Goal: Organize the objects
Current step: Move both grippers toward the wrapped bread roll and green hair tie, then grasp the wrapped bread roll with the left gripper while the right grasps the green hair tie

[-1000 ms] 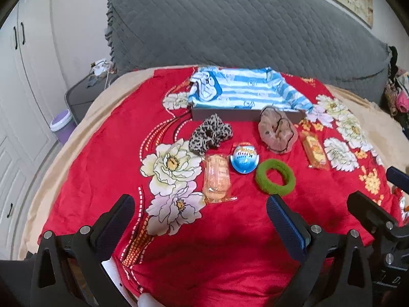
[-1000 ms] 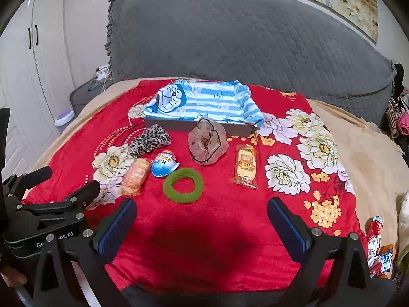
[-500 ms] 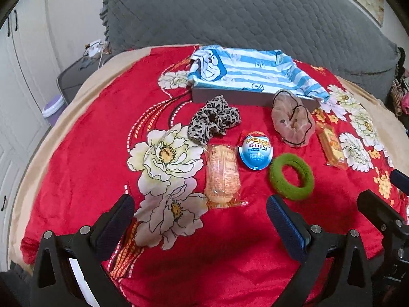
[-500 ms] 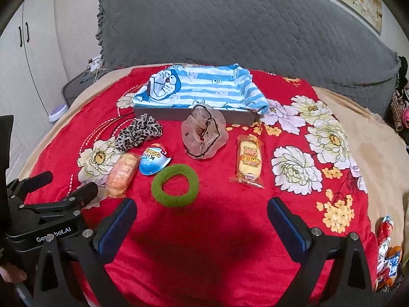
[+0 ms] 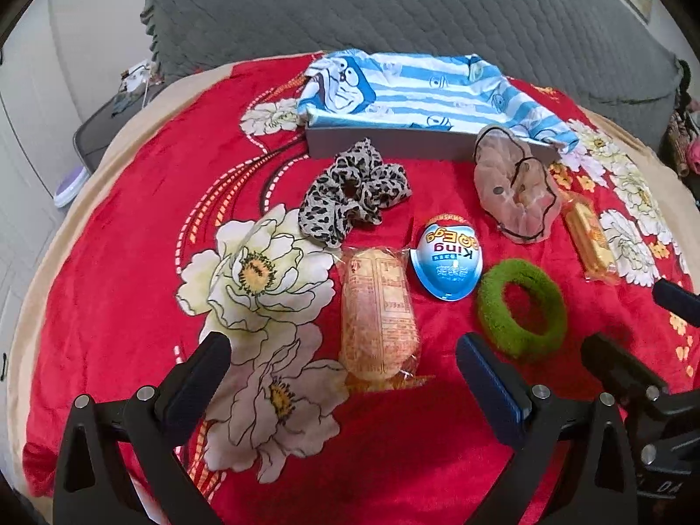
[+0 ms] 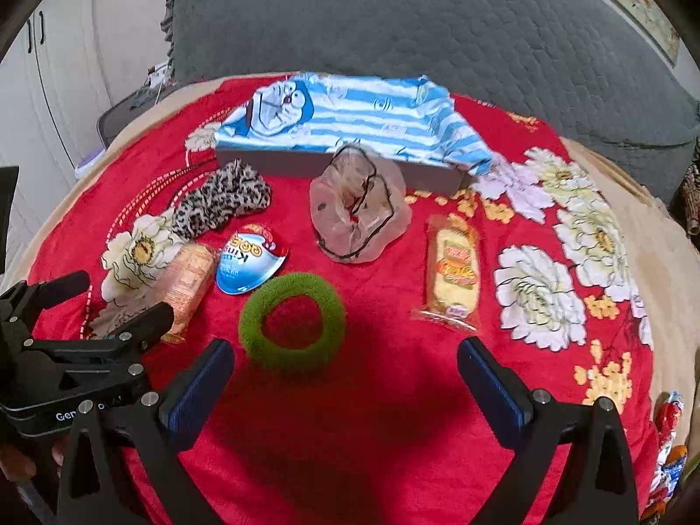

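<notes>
Hovering over the red floral blanket point(image 5: 131, 262), both grippers sit spread with nothing between the fingers. Left gripper point(image 5: 343, 376) is low at the near end of the left snack pack point(image 5: 378, 315); right gripper point(image 6: 345, 376) is just near-side of the green ring point(image 6: 292, 321).

Landmark: green ring, fuzzy, round, open centre, lying flat.
- Egg point(image 5: 448, 256): just left-far of the ring, glossy blue and white foil, half-dome shape, close but apart.
- Left snack pack: left of the ring, past the egg, clear crinkly wrapper, oblong, orange-tan.
- Leopard scrunchie point(image 5: 354, 194): far-left of the ring, spotted fabric, bunched.
- Sheer scrunchie point(image 6: 358, 205): straight behind the ring, translucent pink-beige gauze with dark trim, its far edge up against the box.
- Right snack pack point(image 6: 453, 273): right of the ring, yellow bar in clear wrapper.
- Box point(image 6: 341, 166): behind the ring, flat grey rectangle, draped with a blue-striped cartoon cloth point(image 6: 358, 109).

In the right view the left gripper's black frame covers the near end of the left snack pack. Grey quilted headboard point(image 6: 393, 22) lies beyond the box.
</notes>
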